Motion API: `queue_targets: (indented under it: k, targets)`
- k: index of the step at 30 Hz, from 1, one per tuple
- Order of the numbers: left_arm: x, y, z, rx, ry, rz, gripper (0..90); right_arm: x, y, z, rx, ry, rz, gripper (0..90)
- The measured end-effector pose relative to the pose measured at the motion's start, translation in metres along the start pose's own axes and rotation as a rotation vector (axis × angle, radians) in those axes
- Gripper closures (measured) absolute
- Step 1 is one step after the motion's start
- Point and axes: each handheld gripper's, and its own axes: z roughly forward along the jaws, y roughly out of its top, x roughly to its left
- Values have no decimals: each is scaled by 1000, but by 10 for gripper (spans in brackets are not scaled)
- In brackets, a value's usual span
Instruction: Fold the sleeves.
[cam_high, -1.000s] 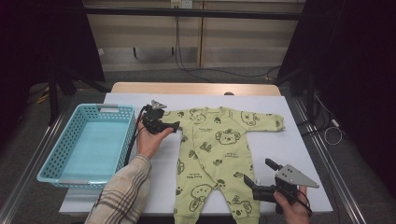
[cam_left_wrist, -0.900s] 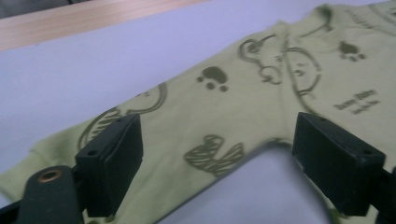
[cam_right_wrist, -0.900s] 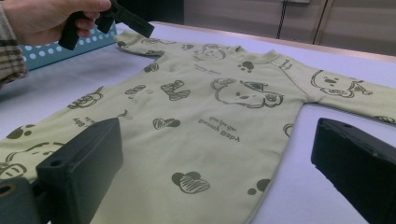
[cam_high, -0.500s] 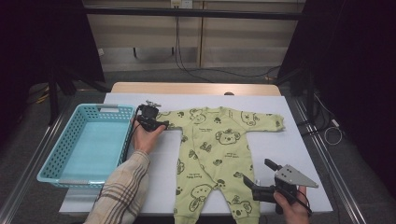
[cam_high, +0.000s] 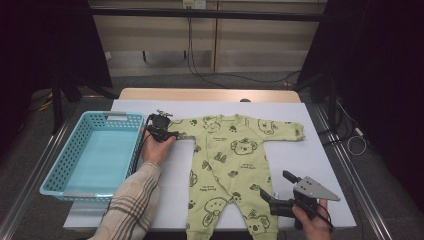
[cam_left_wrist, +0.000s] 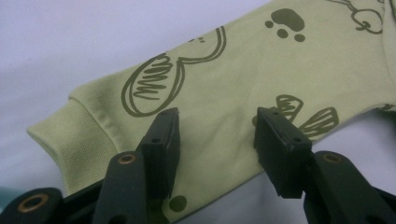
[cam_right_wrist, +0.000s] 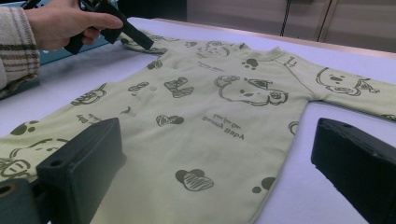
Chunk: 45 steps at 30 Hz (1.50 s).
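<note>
At the sleeve cuff on the basket side of the table: left gripper (cam_high: 165, 131) down on the green baby romper (cam_high: 235, 160), jaws straddling the sleeve just inboard of the ribbed cuff (cam_left_wrist: 70, 135). Jaws have just been closing; about half open now. Sleeve fabric lies between the pads (cam_left_wrist: 163, 140), but in the left gripper view a clear gap remains between them and the cloth lies flat, not pinched. Not a grip yet, by my reading.

Right gripper (cam_high: 277, 197) sits near the table's front edge, beside the romper's leg on that side. Jaws wide apart, nothing in them; in its own view the pads (cam_right_wrist: 84, 172) frame the garment's lower body without touching.

Romper lies face up, spread flat on the white table (cam_high: 325, 155), arms out to both sides, legs toward the person. Turquoise basket (cam_high: 95, 150) stands empty just beyond the left hand (cam_high: 157, 147).

Meaning: closing jaws over the sleeve suggest a pinch is in hand, likely the start of folding the sleeve inward or lifting the garment. Needs a little more closure to catch the fabric.

Against a second ago: left gripper then stood higher and tilted above the sleeve end; it has since come down onto the cloth and shifted slightly toward the cuff. Romper unmoved, no new creases. Right gripper and basket in the same places.
</note>
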Motion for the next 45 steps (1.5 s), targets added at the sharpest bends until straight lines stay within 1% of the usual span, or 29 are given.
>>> queue_targets:
  k: [2,4,5,6,7,8,10,11,13,14,15,17,18,21,23,27,31,33,34,35,38,39,40,42,43,44,45]
  targets:
    - [-1,0,0,3,-3,7,540,0,0,0,2,-3,2,18]
    - [-1,1,0,9,-16,11,608,0,0,1,4,-6,1,18]
    - [-1,1,0,12,-29,24,621,0,0,1,4,-6,1,18]
    - [-2,1,0,3,-31,23,643,0,0,0,5,-8,0,18]
    - [-1,1,0,10,-48,17,676,1,0,1,8,-6,-4,18]
    - [0,2,0,11,-57,18,709,1,-1,1,8,-2,-7,18]
    - [0,2,1,6,-63,7,753,1,-1,2,8,0,-4,18]
    - [1,2,1,6,-73,-7,772,1,-1,2,8,1,-4,18]
    - [3,2,1,7,-78,-14,826,1,-1,2,9,2,-5,18]
    - [3,2,2,10,-89,-27,856,1,-1,2,8,2,-5,18]
    - [3,2,2,5,-82,-20,877,1,-1,2,8,2,-6,18]
    - [2,3,1,8,-68,-8,891,1,-1,1,8,0,-7,18]
    - [1,3,1,8,-64,-13,893,1,-1,1,8,-1,-7,18]
    - [3,2,1,1,-75,-28,898,1,-1,1,7,-3,-5,18]
    - [5,1,1,-2,-91,-61,899,1,-1,1,6,-4,-5,18]
    - [3,2,0,1,-82,-54,900,-1,-1,1,5,-7,-2,18]
    - [3,1,0,-10,-81,-38,900,0,-1,0,3,-12,6,18]
    - [3,1,0,-14,-83,-50,900,0,-1,0,1,-7,-3,18]
    - [3,1,-1,-14,-85,-46,900,-1,-1,0,2,-8,-2,18]
    - [3,1,-2,-24,-77,-54,900,-1,-1,0,2,-10,-3,18]
    - [3,2,-5,-41,-82,-60,900,-1,-1,0,3,-10,-3,18]
    - [3,3,-5,-52,-76,-56,900,-1,-1,0,3,-9,-4,18]
    - [3,3,-6,-56,-72,-60,900,-1,-1,0,3,-7,-5,18]
    - [3,4,-8,-63,-78,-45,899,-1,-1,0,3,-5,-4,18]
    - [2,4,-9,-75,-71,-49,900,-1,-1,0,3,-7,-5,18]
    - [2,5,-11,-79,-72,-44,900,-1,-1,0,1,-3,-5,18]
    - [2,5,-12,-87,-73,-49,900,0,-1,0,0,-3,-6,18]
